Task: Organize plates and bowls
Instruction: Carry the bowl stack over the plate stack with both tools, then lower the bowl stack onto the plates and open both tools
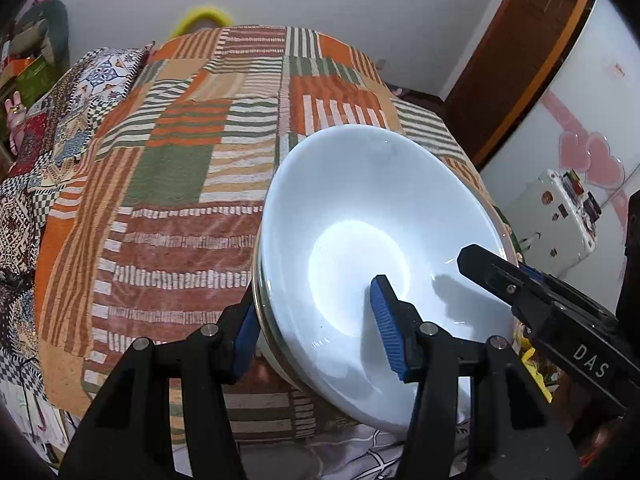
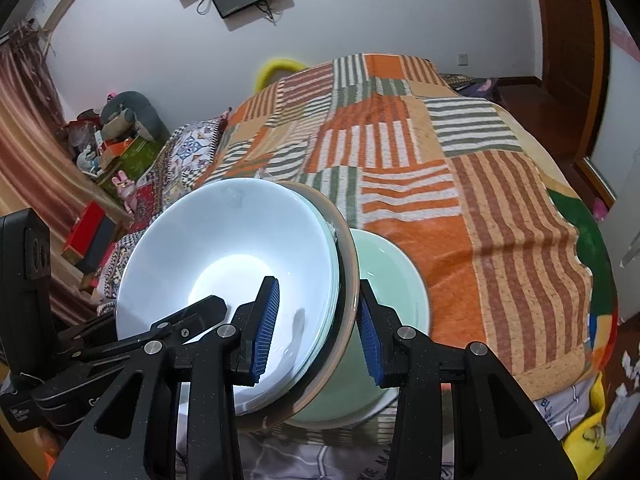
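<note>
A stack of dishes hangs tilted above the bed, held by both grippers. On top is a white bowl (image 1: 384, 208) (image 2: 224, 248). Beneath it, in the right wrist view, sit a tan-rimmed dish (image 2: 349, 264) and a pale green bowl (image 2: 396, 280). My left gripper (image 1: 316, 328) is shut on the stack's near-left rim, one blue pad inside the white bowl and one outside. My right gripper (image 2: 316, 332) is shut on the opposite rim, one pad inside the white bowl and the other against the green bowl. Each gripper shows in the other's view: the right gripper (image 1: 500, 272), the left gripper (image 2: 188, 316).
Below lies a bed under an orange, green and cream patchwork blanket (image 1: 192, 152) (image 2: 460, 208). A patterned pillow (image 2: 192, 148) lies at its left. Boxes and toys (image 2: 116, 140) crowd the left side, a wooden door frame (image 1: 520, 60) and a white appliance (image 1: 560, 216) the right.
</note>
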A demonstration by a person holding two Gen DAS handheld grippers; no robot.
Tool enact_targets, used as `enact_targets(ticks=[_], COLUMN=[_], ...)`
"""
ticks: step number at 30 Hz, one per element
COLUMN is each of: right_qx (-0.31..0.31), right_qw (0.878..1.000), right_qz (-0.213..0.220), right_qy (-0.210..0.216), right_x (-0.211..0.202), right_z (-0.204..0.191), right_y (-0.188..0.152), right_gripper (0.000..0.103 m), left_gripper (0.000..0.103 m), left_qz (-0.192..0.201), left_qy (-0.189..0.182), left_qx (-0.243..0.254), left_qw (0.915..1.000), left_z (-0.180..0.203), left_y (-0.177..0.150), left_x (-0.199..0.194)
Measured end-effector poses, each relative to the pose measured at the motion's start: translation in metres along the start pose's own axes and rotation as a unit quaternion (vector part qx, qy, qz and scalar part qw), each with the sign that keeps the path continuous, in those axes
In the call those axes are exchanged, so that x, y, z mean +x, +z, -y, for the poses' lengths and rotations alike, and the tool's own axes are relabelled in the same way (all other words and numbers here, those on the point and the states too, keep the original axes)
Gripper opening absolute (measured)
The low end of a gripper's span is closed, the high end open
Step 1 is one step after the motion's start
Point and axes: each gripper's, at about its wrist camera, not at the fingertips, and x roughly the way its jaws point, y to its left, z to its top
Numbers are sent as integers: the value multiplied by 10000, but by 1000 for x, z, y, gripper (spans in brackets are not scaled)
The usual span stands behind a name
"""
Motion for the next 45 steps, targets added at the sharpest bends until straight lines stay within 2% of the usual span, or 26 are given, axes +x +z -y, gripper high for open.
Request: enact_targets(ticks=[18,33,41,45], right_qx=[235,316,322,227], right_qw=[9989,9985,9986,9992], right_qz=[-369,-400,-417,-286], right_qy=[-154,-181,-109,-149], right_x=[22,29,23,10], right_z=[22,31,32,32], right_y=[-11,-18,-18,-16], right_gripper=[35,35,37,38], left_gripper=[53,53,53,53], left_qz=[-519,-395,-342,-130], left_qy=[-47,140,177,177], left_qx=[-63,313,113,21], left_qw=[9986,9986,9992,9998], left_z=[-3,11,1,-5], left_y=[-3,-9,-8,-5], left_x=[51,51,44,25])
